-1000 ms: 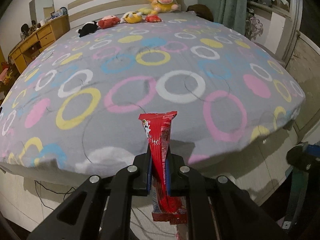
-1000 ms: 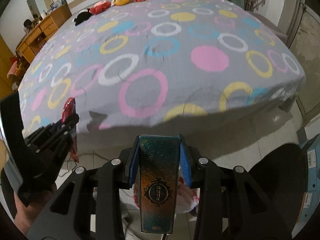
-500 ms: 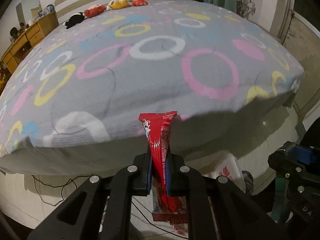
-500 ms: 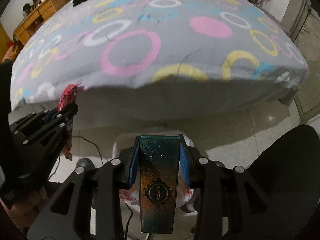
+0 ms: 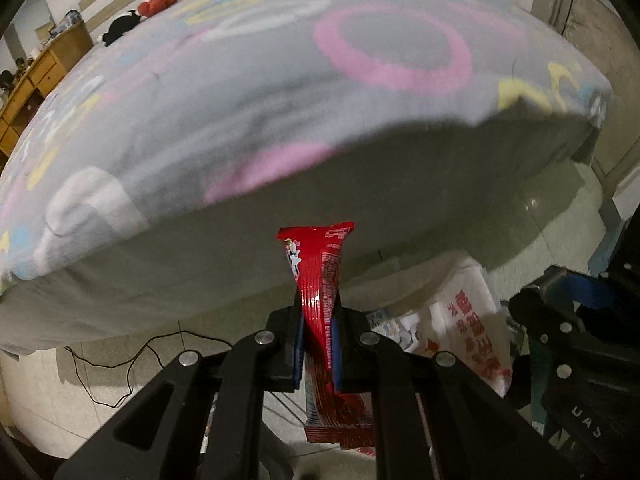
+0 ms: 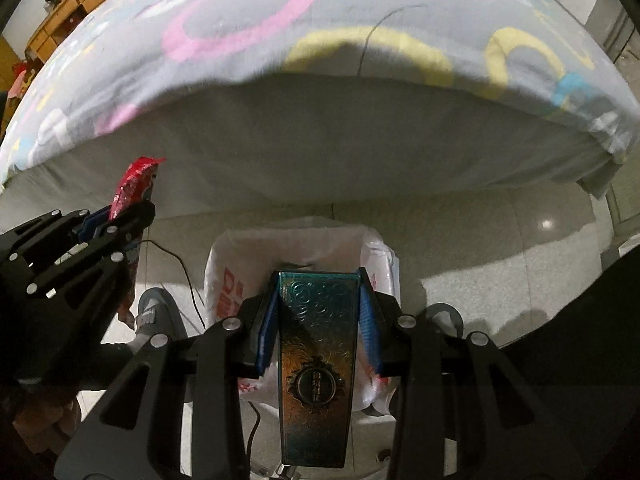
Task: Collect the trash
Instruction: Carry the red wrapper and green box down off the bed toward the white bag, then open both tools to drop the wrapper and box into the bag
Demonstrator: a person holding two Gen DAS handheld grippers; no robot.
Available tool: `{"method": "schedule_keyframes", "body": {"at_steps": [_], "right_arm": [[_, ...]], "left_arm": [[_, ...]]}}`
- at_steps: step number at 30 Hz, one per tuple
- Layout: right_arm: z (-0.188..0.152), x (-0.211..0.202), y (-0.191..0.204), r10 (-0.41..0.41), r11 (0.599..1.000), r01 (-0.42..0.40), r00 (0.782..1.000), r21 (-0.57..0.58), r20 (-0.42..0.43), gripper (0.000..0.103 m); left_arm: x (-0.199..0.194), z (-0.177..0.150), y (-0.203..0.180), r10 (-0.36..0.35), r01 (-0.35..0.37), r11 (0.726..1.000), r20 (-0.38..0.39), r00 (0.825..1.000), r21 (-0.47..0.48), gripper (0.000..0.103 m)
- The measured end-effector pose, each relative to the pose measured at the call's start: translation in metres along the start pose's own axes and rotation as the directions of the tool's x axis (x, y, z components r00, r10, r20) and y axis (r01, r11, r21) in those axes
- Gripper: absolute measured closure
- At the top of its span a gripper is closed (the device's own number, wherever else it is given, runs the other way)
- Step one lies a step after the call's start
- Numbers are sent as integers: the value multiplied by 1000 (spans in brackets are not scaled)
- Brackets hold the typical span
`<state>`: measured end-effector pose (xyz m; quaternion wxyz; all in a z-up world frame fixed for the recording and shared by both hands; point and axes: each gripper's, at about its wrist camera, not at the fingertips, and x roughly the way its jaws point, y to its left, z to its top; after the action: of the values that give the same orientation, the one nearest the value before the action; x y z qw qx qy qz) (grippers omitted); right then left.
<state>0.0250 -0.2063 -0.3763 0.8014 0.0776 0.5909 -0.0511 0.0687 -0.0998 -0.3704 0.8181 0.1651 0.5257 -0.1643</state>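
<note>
My left gripper (image 5: pixel 317 344) is shut on a red snack wrapper (image 5: pixel 318 280), held upright in front of the bed's foot edge; both also show at the left of the right wrist view (image 6: pixel 120 216). My right gripper (image 6: pixel 318 320) is shut on a teal and gold embossed box (image 6: pixel 318 344), directly above a bin lined with a white plastic bag with red print (image 6: pixel 236 256). The bag also shows at the lower right of the left wrist view (image 5: pixel 468 320), with the right gripper (image 5: pixel 560 320) beside it.
A bed with a grey ring-patterned cover (image 5: pixel 280 80) overhangs the tiled floor (image 6: pixel 500 264). A black cable (image 5: pixel 120 360) lies on the floor under the bed edge. A shoe (image 6: pixel 150 312) is left of the bin. Plush toys (image 5: pixel 160 0) and a wooden dresser (image 5: pixel 36 76) are far off.
Both grippers have dropped from above the bed to below its foot edge. The lined bin has come into view under the right gripper. Both still hold their items.
</note>
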Motion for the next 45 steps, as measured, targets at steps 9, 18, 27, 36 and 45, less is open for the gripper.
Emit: {"method": "schedule_keyframes", "body": {"at_steps": [9, 18, 27, 36, 45], "right_arm": [[-1, 33, 2, 20, 1000, -21, 997, -9, -71, 68], [-1, 53, 1, 31, 1000, -31, 992, 2, -125, 67], [-1, 54, -1, 31, 999, -28, 992, 24, -123, 31], [-1, 54, -2, 35, 999, -30, 990, 40, -133, 30], [-1, 53, -3, 37, 998, -30, 990, 51, -133, 30]], "left_arm": [[30, -15, -18, -21, 29, 995, -83, 996, 91, 92], [54, -25, -26, -32, 54, 988, -154, 988, 142, 92], [56, -25, -27, 3, 21, 988, -150, 989, 156, 19], [54, -24, -25, 3, 20, 989, -157, 988, 148, 19], [55, -25, -27, 2, 20, 989, -150, 989, 147, 19]]}}
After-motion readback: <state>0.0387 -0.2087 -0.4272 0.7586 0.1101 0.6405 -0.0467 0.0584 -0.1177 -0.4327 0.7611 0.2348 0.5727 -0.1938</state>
